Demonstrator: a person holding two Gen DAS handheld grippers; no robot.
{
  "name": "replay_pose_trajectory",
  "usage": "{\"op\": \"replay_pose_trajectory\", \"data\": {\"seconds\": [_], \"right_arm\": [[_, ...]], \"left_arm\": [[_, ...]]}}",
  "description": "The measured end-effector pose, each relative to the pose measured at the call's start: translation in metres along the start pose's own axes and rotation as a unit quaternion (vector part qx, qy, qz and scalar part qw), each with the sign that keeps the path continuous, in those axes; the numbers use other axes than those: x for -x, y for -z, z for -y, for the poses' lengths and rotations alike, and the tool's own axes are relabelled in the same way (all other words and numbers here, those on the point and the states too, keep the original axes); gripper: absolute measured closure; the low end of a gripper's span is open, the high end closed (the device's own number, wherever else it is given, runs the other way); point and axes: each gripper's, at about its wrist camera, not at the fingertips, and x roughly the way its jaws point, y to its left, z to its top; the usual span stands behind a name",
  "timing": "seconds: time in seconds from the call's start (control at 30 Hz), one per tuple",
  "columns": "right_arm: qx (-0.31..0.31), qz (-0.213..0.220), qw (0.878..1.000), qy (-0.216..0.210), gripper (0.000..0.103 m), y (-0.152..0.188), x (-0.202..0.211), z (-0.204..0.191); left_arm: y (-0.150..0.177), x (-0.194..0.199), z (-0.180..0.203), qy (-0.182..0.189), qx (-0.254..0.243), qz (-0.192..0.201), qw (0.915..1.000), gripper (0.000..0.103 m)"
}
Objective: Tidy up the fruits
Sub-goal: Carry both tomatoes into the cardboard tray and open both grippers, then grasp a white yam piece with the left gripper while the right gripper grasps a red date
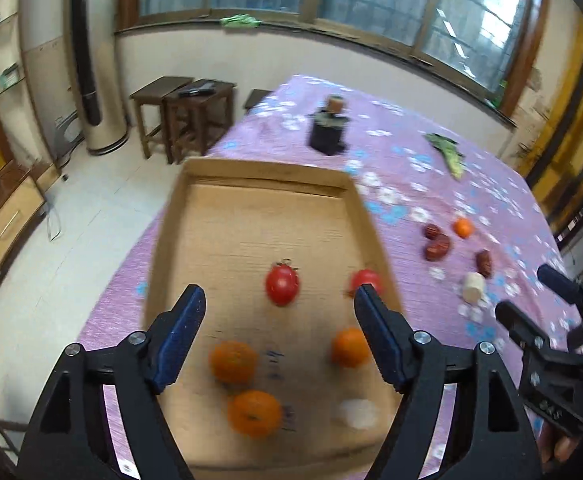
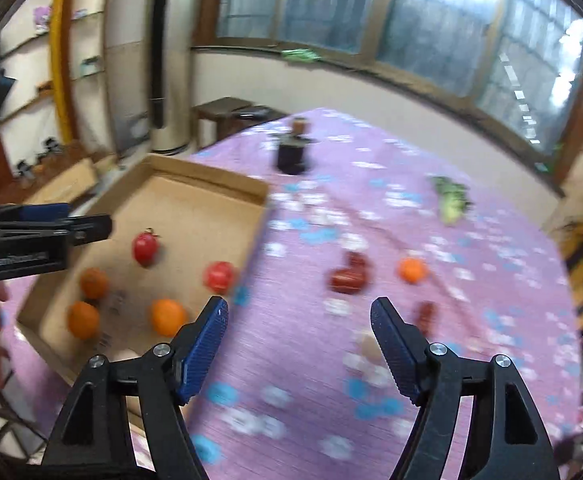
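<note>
A shallow cardboard box (image 1: 267,170) lies on the purple flowered cloth. It holds two tomatoes (image 1: 282,289) (image 1: 365,280), three oranges (image 1: 233,361) and a blurred white piece (image 1: 357,413). My left gripper (image 1: 279,294) hangs open above the box with nothing between its pads. On the cloth right of the box lie dark red fruits (image 2: 349,274), a small orange (image 2: 411,270), another red fruit (image 2: 427,316) and a pale piece (image 2: 367,346). My right gripper (image 2: 299,308) is open and empty over bare cloth, between the box (image 2: 211,172) and these loose fruits.
A black container (image 1: 329,130) with a brown top stands at the far side of the table. A green vegetable (image 1: 447,152) lies at the back right. Wooden stools (image 1: 183,116) and a tall floor unit (image 1: 91,80) stand beyond the table's left edge.
</note>
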Motion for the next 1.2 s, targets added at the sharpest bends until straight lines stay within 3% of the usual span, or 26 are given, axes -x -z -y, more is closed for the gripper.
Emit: {"op": "replay_pose_trajectory", "data": {"seconds": [0.13, 0.37, 0.53, 0.7, 1.2], "right_arm": [[-0.008, 0.003, 0.999, 0.049, 0.027, 0.01, 0.013, 0.026], [-0.035, 0.006, 0.996, 0.076, 0.027, 0.031, 0.037, 0.064], [-0.061, 0.007, 0.995, 0.076, 0.027, 0.046, 0.052, 0.085], [-0.101, -0.006, 0.994, 0.047, 0.027, 0.067, 0.059, 0.105], [-0.141, -0.053, 0.987, 0.056, 0.027, 0.107, 0.046, 0.138]], "left_arm": [[0.003, 0.006, 0.034, 0.022, -0.025, -0.002, 0.9994, 0.026], [0.012, 0.015, 0.086, 0.045, -0.071, -0.008, 0.9964, 0.026], [0.02, 0.017, 0.112, 0.056, -0.096, -0.014, 0.9938, 0.026], [0.026, 0.015, 0.131, 0.062, -0.11, -0.022, 0.9918, 0.026], [0.046, -0.004, 0.175, 0.074, -0.147, -0.058, 0.9847, 0.026]]}}
